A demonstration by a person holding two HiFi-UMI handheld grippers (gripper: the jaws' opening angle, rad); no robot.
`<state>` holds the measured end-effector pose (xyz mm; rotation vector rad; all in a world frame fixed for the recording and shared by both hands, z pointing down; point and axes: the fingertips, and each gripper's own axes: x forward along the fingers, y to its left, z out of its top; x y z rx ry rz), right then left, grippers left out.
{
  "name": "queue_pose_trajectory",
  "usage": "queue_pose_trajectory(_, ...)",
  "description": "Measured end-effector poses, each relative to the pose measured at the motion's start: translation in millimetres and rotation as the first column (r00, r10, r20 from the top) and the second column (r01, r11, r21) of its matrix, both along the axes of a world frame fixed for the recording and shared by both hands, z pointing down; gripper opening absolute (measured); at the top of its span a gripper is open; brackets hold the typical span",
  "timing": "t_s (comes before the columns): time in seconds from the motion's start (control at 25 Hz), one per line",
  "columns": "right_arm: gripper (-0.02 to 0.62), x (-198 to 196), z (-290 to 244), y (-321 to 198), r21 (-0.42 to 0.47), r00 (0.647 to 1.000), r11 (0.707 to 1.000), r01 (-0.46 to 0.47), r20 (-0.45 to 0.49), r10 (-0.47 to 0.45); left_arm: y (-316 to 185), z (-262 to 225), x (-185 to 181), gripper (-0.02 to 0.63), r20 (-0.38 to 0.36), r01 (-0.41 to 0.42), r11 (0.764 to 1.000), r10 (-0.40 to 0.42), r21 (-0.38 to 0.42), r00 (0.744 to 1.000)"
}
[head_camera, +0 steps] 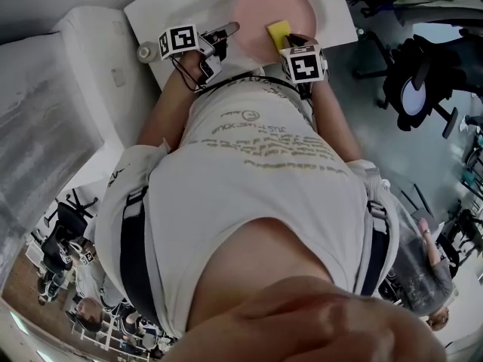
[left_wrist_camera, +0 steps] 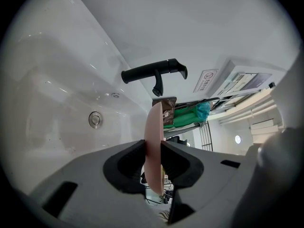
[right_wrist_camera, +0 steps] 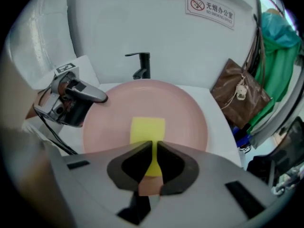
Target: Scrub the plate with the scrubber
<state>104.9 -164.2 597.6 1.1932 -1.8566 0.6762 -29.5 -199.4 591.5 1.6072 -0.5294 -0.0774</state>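
A pink plate (head_camera: 266,13) is held over a white sink (head_camera: 162,10). My left gripper (head_camera: 225,33) is shut on the plate's left rim; in the left gripper view the plate (left_wrist_camera: 153,127) stands edge-on between the jaws (left_wrist_camera: 153,161). My right gripper (head_camera: 290,39) is shut on a yellow scrubber (head_camera: 278,32) that lies flat against the plate's face. In the right gripper view the scrubber (right_wrist_camera: 147,133) runs from the jaws (right_wrist_camera: 154,161) onto the middle of the plate (right_wrist_camera: 185,122), with the left gripper (right_wrist_camera: 97,97) at the plate's left edge.
A black faucet (right_wrist_camera: 140,65) stands behind the plate, and a drain (left_wrist_camera: 95,119) sits in the sink basin. A brown bag (right_wrist_camera: 240,96) and green cloth (right_wrist_camera: 278,56) hang at the right. Office chairs (head_camera: 419,89) stand on the floor to the right.
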Motion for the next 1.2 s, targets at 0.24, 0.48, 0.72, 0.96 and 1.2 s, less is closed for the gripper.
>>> queue_pose_trajectory(0.24, 0.041, 29, -2, -19, 0.102, 0.990, 0.993, -0.057, -0.120, 0.069, 3, 0, -4, 0.094, 0.001, -0.007, 1.000, 0.007, -0.003, 1.000)
queue_pose_trajectory(0.48, 0.041, 47, -12, -40, 0.195, 0.976, 0.975, -0.103, -0.169, 0.137, 11, 0, -4, 0.094, -0.004, -0.022, 1.000, 0.022, -0.011, 1.000)
queue_pose_trajectory(0.72, 0.041, 28, -38, -47, 0.300, 0.989, 0.943, -0.145, 0.047, 0.138, 13, 6, -10, 0.094, -0.011, -0.007, 1.000, 0.007, -0.029, 1.000)
queue_pose_trajectory(0.96, 0.041, 16, -61, -48, 0.344, 0.960, 0.914, -0.214, 0.247, 0.132, 16, 29, -21, 0.094, 0.031, 0.028, 0.996, -0.025, -0.080, 0.999)
queue_pose_trajectory(1.2, 0.041, 5, -59, -43, 0.336, 0.961, 0.924, -0.181, 0.258, 0.095, 15, 46, -34, 0.094, 0.056, 0.104, 0.981, -0.096, -0.162, 0.994)
